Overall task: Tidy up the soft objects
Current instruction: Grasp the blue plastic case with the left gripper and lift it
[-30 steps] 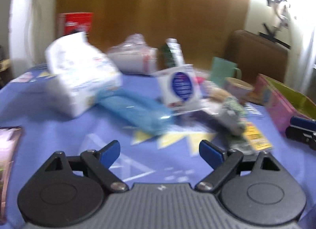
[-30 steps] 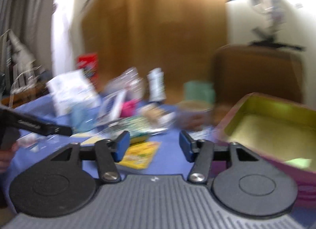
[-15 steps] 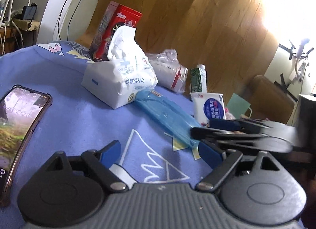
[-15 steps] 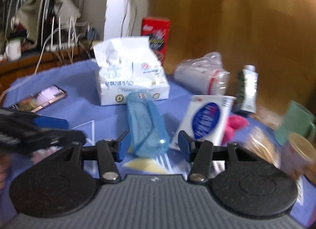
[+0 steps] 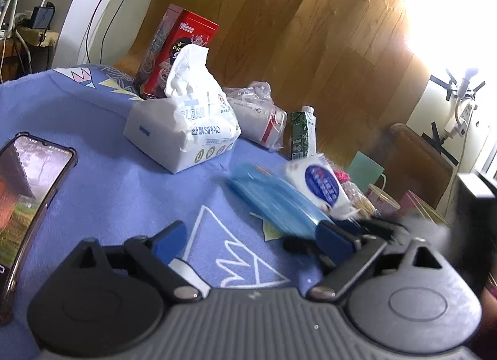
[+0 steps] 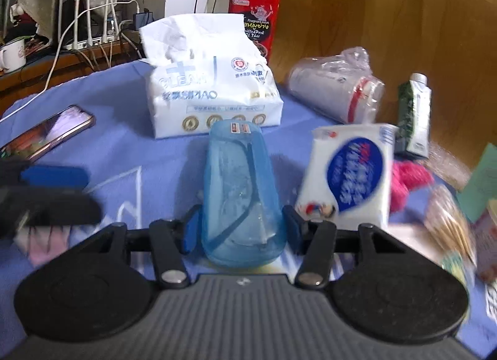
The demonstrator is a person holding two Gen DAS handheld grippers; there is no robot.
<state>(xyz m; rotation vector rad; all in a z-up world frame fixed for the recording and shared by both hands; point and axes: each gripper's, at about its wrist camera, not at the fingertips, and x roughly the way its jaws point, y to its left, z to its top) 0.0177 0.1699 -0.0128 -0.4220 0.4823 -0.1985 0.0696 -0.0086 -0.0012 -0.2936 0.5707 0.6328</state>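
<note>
Your right tongs point(image 6: 240, 229) straddle the near end of the blue pouch point(image 6: 240, 192), which lies flat on the table point(image 6: 124, 130) in front of the white tissue pack point(image 6: 211, 96); whether the pads already press it cannot be told. Your left tongs point(image 5: 248, 242), just widened and empty, hover beside it, likely ready to steady the soft pouch for the lift.

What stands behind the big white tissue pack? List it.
Behind the tissue pack stands a red snack box, upright against the wooden panel. Its lower part is hidden by the pack and the pulled-up tissue; anything else behind is covered.
</note>
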